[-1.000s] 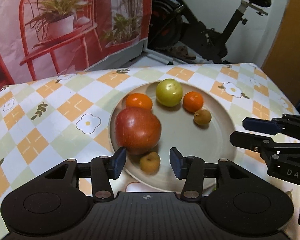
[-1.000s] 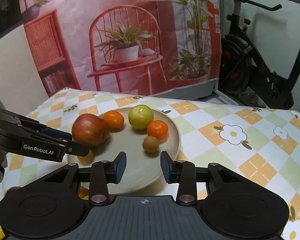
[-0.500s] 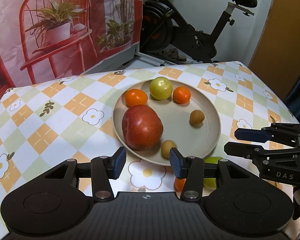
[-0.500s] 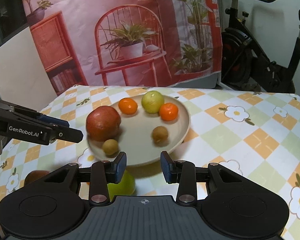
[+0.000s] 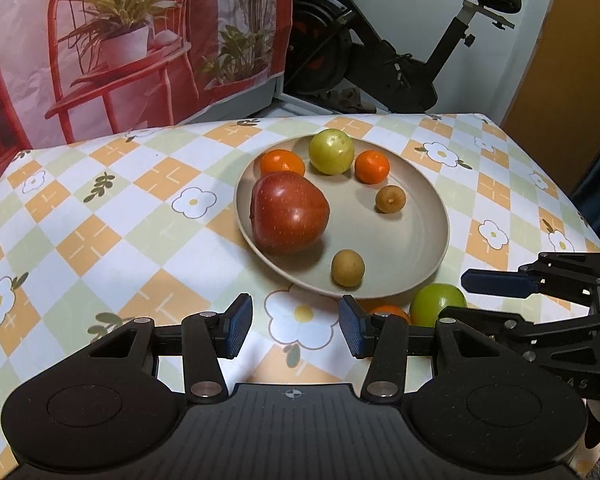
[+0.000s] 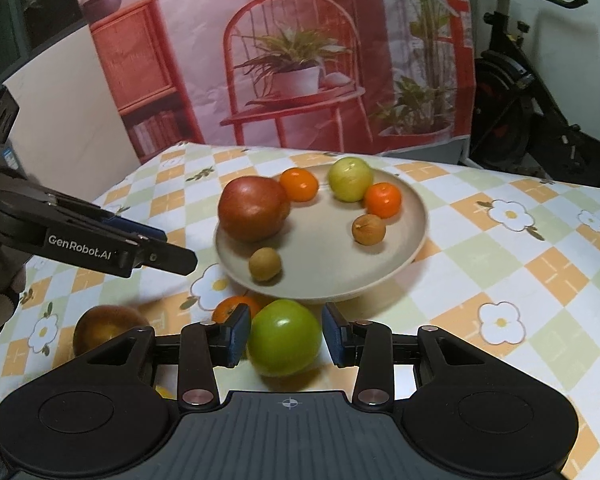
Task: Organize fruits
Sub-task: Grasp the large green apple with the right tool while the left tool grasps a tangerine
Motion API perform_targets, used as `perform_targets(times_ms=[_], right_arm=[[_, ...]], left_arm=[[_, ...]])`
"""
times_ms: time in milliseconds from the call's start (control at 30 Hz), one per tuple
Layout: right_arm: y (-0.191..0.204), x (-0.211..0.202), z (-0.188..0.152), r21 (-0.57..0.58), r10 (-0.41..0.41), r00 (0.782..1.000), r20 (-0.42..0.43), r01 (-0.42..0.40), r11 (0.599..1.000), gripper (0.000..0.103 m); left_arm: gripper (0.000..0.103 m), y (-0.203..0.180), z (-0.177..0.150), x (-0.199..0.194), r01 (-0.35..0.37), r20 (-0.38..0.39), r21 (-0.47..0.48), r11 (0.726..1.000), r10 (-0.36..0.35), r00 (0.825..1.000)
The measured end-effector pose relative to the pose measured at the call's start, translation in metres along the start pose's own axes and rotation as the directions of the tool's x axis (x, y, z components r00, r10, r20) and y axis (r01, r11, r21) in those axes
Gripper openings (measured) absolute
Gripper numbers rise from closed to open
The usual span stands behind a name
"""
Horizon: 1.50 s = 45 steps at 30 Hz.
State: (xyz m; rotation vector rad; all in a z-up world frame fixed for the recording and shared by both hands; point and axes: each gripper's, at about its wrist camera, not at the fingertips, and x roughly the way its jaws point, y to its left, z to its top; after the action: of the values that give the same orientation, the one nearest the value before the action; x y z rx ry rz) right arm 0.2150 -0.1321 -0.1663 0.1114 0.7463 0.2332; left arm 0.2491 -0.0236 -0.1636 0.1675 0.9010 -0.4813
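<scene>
A beige plate [image 5: 412, 236] on the flowered cloth holds a big red apple [image 5: 288, 216], two oranges, a yellow-green fruit [image 5: 331, 151] and two small brown fruits. A green apple [image 6: 284, 344] and an orange [image 6: 232, 308] lie on the cloth in front of the plate. My right gripper [image 6: 287, 334] is open. The green apple shows in the gap between its fingers. In the left wrist view that apple [image 5: 432, 300] lies at the right gripper's [image 5: 454, 296] fingertips, not pressed. My left gripper [image 5: 296, 330] is open and empty over the cloth, short of the plate.
A reddish-brown fruit [image 6: 104, 328] lies on the cloth at the near left, under my left gripper [image 6: 178, 250]. A printed backdrop [image 6: 300, 60] hangs behind the table, with an exercise bike [image 5: 400, 60] at the back right. The cloth right of the plate is bare.
Both grippers have drawn back from the plate, which now sits farther off. The green apple and the orange came into view; the apple now sits between the right fingers.
</scene>
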Motion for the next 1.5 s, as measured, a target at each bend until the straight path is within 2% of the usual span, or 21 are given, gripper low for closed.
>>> perform_targets(times_ms=[233,633,767,933,1167,1333,1500], right_arm=[[-0.002,0.007,-0.005,0.009,-0.012,1.0,-0.019,0.013,1.0,0.045],[-0.015,0.01,-0.013,0.057,0.012,1.0,-0.022,-0.01,0.998,0.044],[-0.02,0.006,-0.016,0.068,-0.037,0.999,0.001,0.037,0.997,0.044],[-0.035,0.001,-0.02,0.112,-0.056,0.998,0.022,0.053,0.992,0.043],[-0.04,-0.002,-0.022,0.119,-0.061,0.998,0.03,0.057,0.991,0.043],[-0.043,-0.004,-0.023,0.125,-0.062,0.997,0.035,0.057,0.991,0.043],[-0.045,-0.005,-0.024,0.131,-0.059,0.998,0.039,0.053,0.99,0.043]], left_arm=[[0.05,0.002,-0.002,0.002,0.009,-0.007,-0.01,1.0,-0.009,1.0],[0.05,-0.009,-0.003,0.004,0.047,-0.02,0.011,0.999,-0.047,0.999],[0.05,-0.016,-0.004,0.006,0.064,-0.028,0.028,0.998,-0.063,0.998],[0.05,-0.024,-0.004,0.009,0.081,-0.037,0.042,0.996,-0.08,0.996],[0.05,-0.039,-0.001,0.015,0.091,-0.071,0.072,0.993,-0.086,0.994],[0.046,-0.047,-0.003,0.023,0.098,-0.115,0.084,0.992,-0.088,0.989],[0.046,-0.053,-0.004,0.031,0.085,-0.146,0.105,0.991,-0.07,0.987]])
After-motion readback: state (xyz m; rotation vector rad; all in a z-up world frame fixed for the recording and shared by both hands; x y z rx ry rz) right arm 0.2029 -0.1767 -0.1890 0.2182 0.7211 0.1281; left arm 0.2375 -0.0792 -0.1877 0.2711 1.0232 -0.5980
